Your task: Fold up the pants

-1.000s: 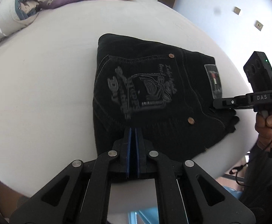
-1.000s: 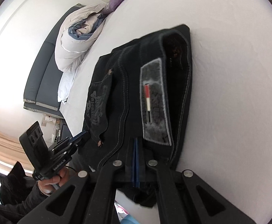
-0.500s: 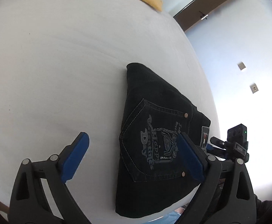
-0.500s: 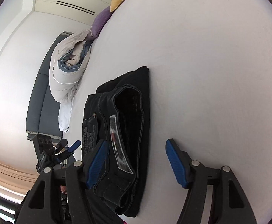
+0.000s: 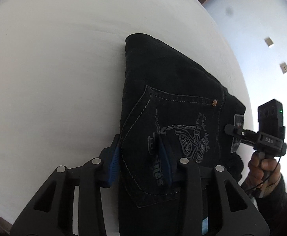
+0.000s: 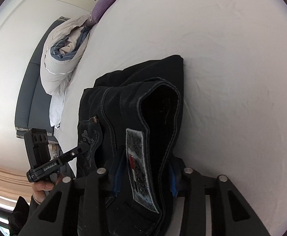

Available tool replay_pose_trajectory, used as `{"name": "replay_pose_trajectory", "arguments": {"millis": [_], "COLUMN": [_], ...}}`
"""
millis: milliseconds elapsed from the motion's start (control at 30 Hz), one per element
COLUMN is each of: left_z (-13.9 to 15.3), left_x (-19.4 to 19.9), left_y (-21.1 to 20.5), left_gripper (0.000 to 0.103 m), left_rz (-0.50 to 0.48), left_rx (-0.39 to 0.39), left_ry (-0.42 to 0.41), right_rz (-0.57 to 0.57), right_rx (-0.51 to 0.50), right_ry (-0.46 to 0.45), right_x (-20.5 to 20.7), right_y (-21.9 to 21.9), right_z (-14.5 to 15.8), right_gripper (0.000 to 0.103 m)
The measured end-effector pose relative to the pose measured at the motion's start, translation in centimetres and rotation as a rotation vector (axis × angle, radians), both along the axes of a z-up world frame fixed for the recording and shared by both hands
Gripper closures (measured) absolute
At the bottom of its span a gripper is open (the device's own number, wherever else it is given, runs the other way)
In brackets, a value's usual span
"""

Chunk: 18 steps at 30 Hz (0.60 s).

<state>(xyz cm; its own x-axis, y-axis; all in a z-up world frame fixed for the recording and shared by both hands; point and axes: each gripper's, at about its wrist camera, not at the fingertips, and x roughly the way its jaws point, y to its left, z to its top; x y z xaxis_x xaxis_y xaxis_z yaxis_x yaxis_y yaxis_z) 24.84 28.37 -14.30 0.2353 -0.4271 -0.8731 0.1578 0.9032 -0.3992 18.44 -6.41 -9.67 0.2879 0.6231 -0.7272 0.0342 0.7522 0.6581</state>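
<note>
White bed sheet [image 5: 55, 68] under folded black jeans [image 5: 173, 90]; left gripper [image 5: 140, 161] and right gripper [image 6: 144, 177] straddling denim, pads partly closed, grip uncertain.

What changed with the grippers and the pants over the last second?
Both grippers let go, opened wide and backed off half a second ago. Now each has moved back in: the left gripper straddles the pocket edge of the pants, the right gripper straddles the waistband, pads not fully closed. The pants stayed folded on the bed.

1 pants [image 5: 175, 102], 2 hand-held grippers [image 5: 141, 157] [image 6: 143, 175], 2 pillows [image 6: 102, 7].
</note>
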Motion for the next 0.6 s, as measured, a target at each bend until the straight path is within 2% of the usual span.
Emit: {"name": "replay_pose_trajectory", "arguments": {"millis": [67, 167, 333, 500, 600], "left_z": [0.3, 0.8, 2.3, 6.0, 8.3], "left_x": [-0.3, -0.7, -1.3, -1.4, -0.4], "left_y": [-0.7, -1.3, -2.0, -2.5, -3.3], "left_gripper": [0.071, 0.078, 0.085, 0.086, 0.086], "left_rz": [-0.004, 0.003, 0.031, 0.043, 0.035], "left_rx": [0.038, 0.050, 0.069, 0.056, 0.056], "left_ry": [-0.015, -0.032, -0.067, -0.144, -0.195], "right_rz": [-0.003, 0.007, 0.072, 0.117, 0.103], "right_rx": [-0.008, -0.051, -0.201, -0.244, -0.236], "right_ry": [-0.013, -0.046, -0.155, -0.246, -0.289], "right_x": [-0.1, -0.4, -1.1, -1.3, -0.1], "right_y": [0.1, 0.5, 2.2, 3.1, 2.3], "right_z": [0.1, 0.8, 3.6, 7.1, 9.3], "right_gripper": [0.072, 0.078, 0.083, 0.084, 0.084]}}
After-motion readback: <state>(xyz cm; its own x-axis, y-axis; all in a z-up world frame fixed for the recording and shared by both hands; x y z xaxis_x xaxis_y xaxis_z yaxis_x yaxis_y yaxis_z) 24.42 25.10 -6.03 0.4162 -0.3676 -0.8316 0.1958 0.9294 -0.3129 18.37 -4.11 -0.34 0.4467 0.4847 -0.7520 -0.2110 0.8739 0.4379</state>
